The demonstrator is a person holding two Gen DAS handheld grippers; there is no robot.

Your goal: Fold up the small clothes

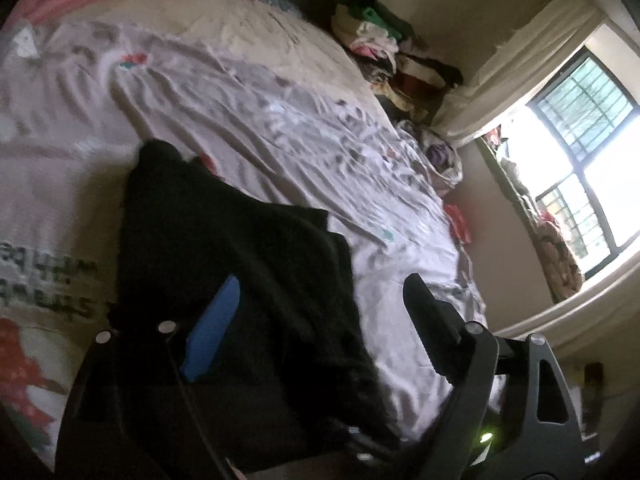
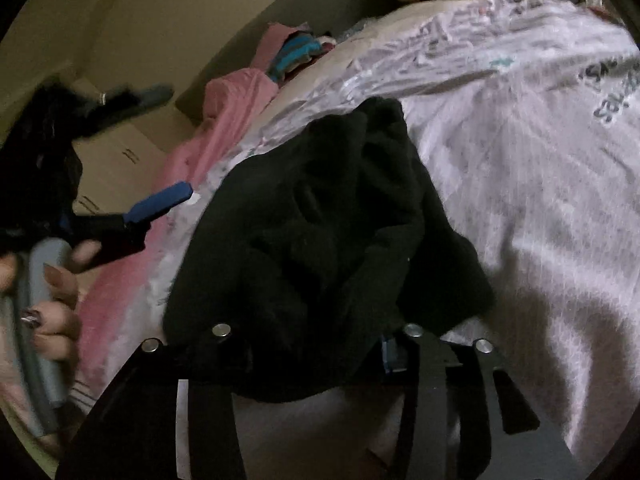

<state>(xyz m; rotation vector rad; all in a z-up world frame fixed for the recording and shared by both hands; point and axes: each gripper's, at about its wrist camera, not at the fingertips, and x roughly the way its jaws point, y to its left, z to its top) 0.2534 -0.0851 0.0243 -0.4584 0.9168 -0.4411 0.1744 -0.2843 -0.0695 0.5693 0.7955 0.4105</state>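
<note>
Rumpled printed bedsheet (image 1: 280, 128) bears a soft black garment (image 2: 328, 216); left gripper (image 1: 320, 312) spread apart, right gripper (image 2: 316, 344) seemingly clamping it.

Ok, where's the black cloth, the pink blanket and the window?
black cloth (image 2: 320, 240): right wrist view, the crumpled middle.
pink blanket (image 2: 224, 120): right wrist view, the fold by the bed's edge.
window (image 1: 592, 128): left wrist view, the barred upper pane.

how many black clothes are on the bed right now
1. A single crumpled black fabric garment lies near the edge of the white printed bed sheet, bunched at the right claw. Others may be hidden in the far pile.
</note>
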